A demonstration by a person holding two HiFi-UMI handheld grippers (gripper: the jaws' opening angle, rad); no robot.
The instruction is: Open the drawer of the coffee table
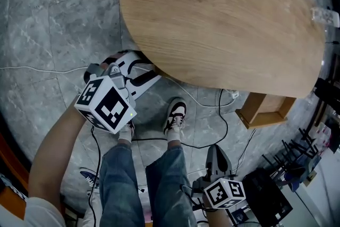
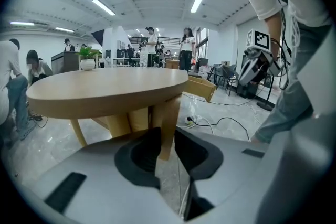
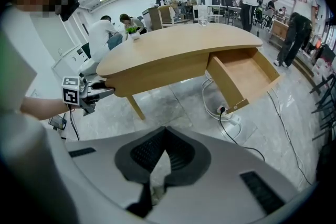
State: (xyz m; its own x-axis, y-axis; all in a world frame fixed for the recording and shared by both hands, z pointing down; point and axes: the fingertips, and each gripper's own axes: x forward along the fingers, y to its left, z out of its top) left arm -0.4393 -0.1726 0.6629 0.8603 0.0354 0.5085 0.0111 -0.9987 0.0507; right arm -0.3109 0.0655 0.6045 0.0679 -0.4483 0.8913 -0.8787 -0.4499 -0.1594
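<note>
The oval wooden coffee table (image 1: pixel 223 18) fills the upper head view. Its drawer (image 1: pixel 265 109) stands pulled out under the near right rim, and the right gripper view shows the drawer (image 3: pixel 247 73) open and empty. My left gripper (image 1: pixel 142 73) is at the table's left end, fingertips by the rim, with a narrow gap between the jaws and nothing in it. In its own view the left gripper (image 2: pixel 167 149) looks at a table leg (image 2: pixel 167 128). My right gripper (image 1: pixel 217 149) hangs low beside my legs, away from the table, and the right gripper (image 3: pixel 164 157) is shut on nothing.
A power strip (image 1: pixel 231 94) and black cables (image 1: pixel 223 125) lie on the grey floor below the drawer. My shoes (image 1: pixel 175 114) stand near the table's rim. Black stands (image 1: pixel 297 157) crowd the right. A potted plant (image 3: pixel 134 34) sits on the table. People stand beyond.
</note>
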